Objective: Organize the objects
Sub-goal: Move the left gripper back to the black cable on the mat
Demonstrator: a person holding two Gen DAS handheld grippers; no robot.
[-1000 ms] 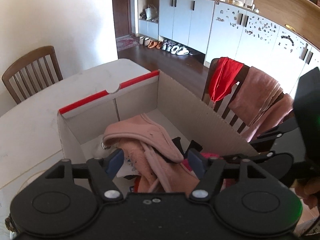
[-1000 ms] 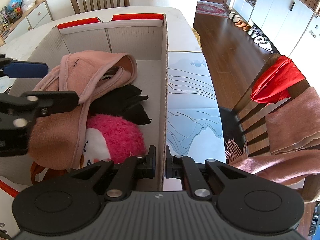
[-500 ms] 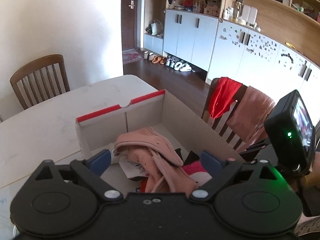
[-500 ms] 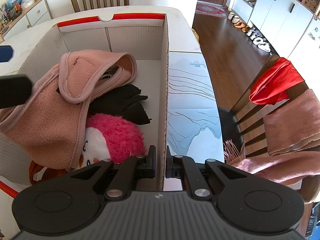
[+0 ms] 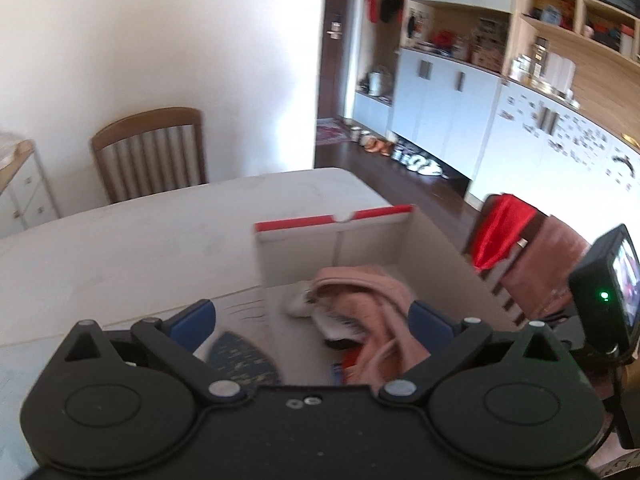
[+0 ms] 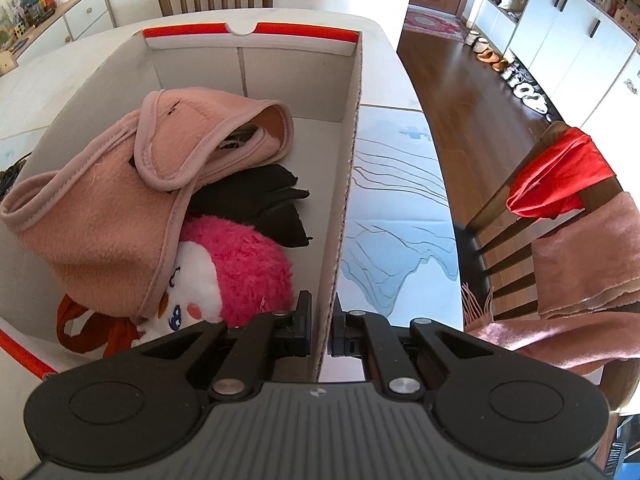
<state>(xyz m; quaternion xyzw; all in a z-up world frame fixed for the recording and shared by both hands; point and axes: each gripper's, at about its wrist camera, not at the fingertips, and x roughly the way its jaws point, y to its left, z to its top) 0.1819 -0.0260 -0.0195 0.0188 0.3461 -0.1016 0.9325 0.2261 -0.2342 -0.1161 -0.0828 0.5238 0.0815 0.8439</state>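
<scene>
While my right gripper point(image 6: 320, 330) keeps its jaws clenched on the side wall of the cardboard box point(image 6: 352, 160), my left gripper point(image 5: 310, 322) has just been opening its jaws; they stand released with nothing between them. The pink fleece garment point(image 6: 120, 200) lies inside the box, ahead of the left jaws and left of the right jaws, piled over a pink plush toy point(image 6: 236, 268) and dark gloves point(image 6: 264, 204). I judge the risk is the thin wall bending or the box skidding on the surface point(image 5: 140, 248) if my right hand pulls. Only the right view shows the grip and the toy; the left view alone shows a dark patterned item point(image 5: 240, 364) under its left jaw, outside the box.
</scene>
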